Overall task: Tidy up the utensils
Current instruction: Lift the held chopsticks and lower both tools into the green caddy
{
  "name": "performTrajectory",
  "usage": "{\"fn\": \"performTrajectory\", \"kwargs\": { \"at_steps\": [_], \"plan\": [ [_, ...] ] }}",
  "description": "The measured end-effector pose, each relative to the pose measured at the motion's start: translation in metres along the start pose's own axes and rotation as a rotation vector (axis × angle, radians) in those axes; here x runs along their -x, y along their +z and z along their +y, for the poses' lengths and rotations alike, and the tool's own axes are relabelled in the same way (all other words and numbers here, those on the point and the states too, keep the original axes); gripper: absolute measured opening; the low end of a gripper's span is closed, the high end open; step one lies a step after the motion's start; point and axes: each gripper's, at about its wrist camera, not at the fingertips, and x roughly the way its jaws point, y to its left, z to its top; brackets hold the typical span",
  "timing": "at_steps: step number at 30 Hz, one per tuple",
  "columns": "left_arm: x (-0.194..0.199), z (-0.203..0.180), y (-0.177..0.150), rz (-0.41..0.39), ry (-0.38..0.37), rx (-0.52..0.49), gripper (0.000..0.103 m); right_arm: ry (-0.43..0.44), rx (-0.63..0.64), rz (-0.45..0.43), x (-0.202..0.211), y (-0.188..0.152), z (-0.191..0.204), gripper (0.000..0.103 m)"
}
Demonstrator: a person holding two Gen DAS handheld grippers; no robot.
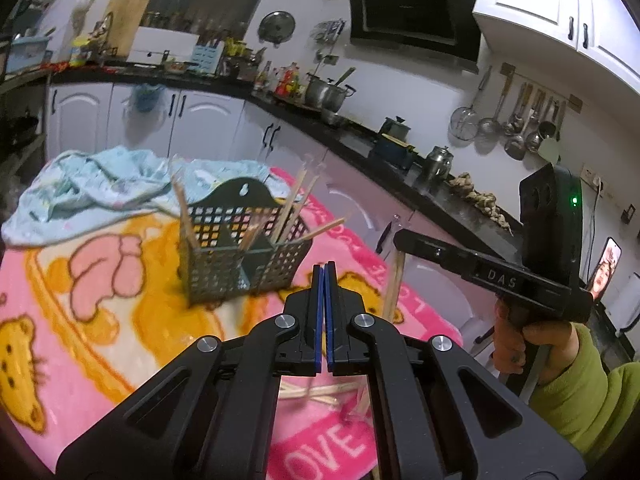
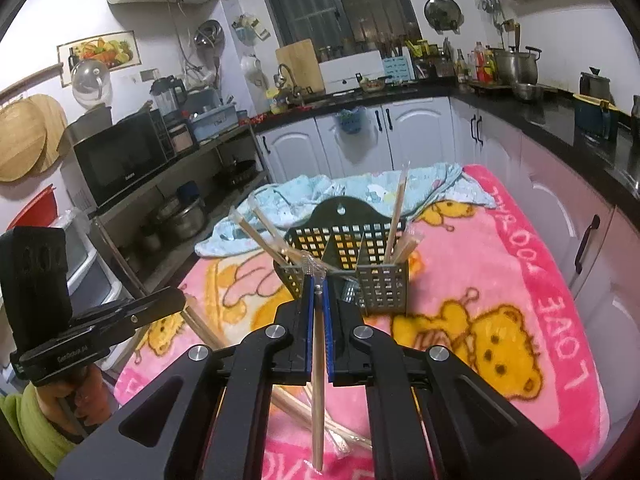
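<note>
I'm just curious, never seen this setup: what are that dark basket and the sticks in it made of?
The basket looks like moulded plastic, dark green and matte: an even square grid and a shaped hanging tab. The chopsticks look like pale unfinished wood or bamboo, some seemingly in clear wrappers. The right gripper holds one chopstick of the same look.

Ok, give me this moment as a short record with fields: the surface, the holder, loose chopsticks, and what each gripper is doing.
surface: pink bear blanket, light blue cloth bunched at its far end
holder: dark mesh basket with dividers, upright, several chopsticks leaning in it
loose chopsticks: small pile on the blanket near the grippers
left gripper: shut, nothing between its pads
right gripper: shut on one chopstick, held near its top, hanging down
</note>
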Motion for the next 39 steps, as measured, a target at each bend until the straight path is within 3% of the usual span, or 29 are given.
{"fn": "performTrajectory", "kwargs": {
  "at_steps": [24, 39],
  "plan": [
    [0.0, -0.042, 0.094, -0.143, -0.024, -0.124, 0.0, -0.032, 0.036, -0.181, 0.036, 0.048, 0.002, 0.005],
    [0.012, -0.038, 0.161, -0.262, 0.055, -0.154, 0.0, -0.033, 0.077, -0.362, 0.039, 0.11, 0.012, 0.005]
  ]
}}
